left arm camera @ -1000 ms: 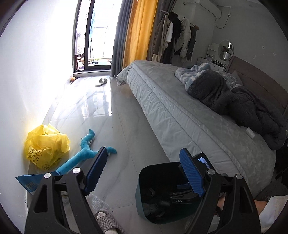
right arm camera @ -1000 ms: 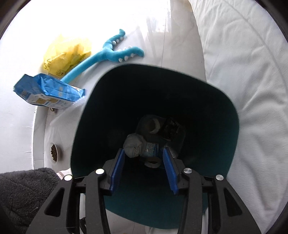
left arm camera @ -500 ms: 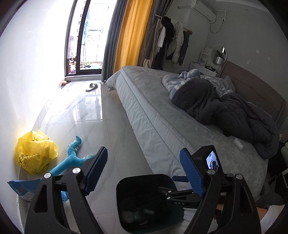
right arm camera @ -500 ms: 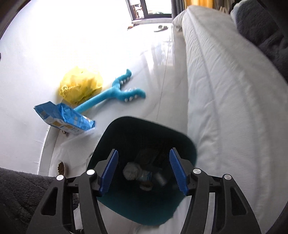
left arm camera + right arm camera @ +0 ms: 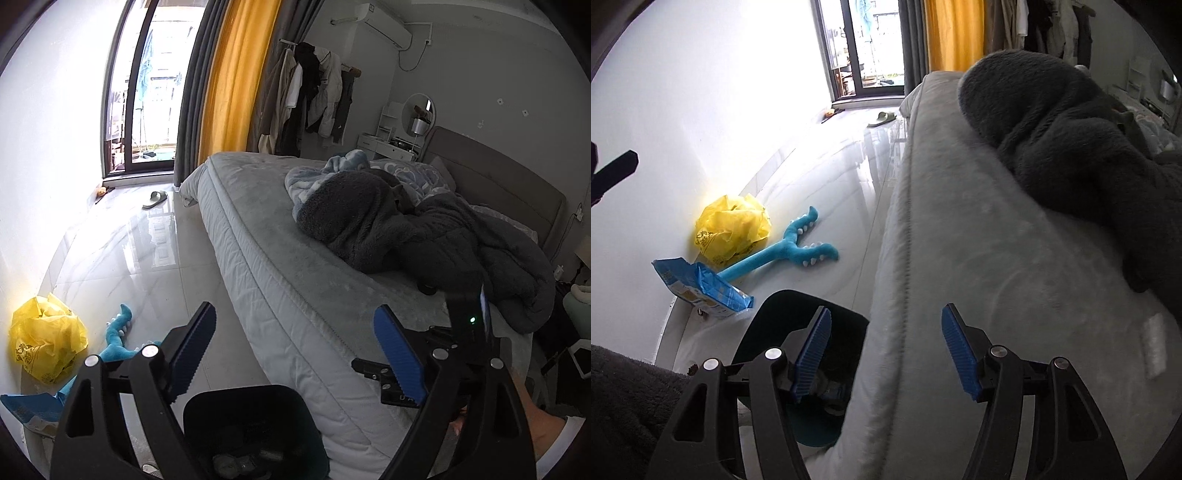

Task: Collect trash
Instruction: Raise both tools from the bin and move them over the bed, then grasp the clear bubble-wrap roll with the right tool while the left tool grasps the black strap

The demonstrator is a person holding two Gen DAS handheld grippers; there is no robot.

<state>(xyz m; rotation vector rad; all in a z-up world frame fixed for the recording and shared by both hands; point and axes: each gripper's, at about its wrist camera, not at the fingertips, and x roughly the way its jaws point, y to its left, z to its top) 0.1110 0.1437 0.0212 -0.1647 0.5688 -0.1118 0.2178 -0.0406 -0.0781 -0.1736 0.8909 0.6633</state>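
I see the wide grey quilted bed [image 5: 280, 258] ahead and to the right of both hand-held grippers, with the glossy pale tiled floor [image 5: 122, 258] to their left. The dark teal plastic bin [image 5: 768, 325] stands just below them beside the mattress edge, already holding several crumpled scraps. Left of the bin lie a crumpled yellow plastic bag [image 5: 733, 230], a blue crinkled snack packet [image 5: 701, 291] and a blue toothed plush toy [image 5: 786, 251], so I judge collecting is only partly done. My left hand-held gripper [image 5: 295, 354] is spread wide and empty. My right hand-held gripper [image 5: 886, 350] has just been opening, with nothing between its jaws.
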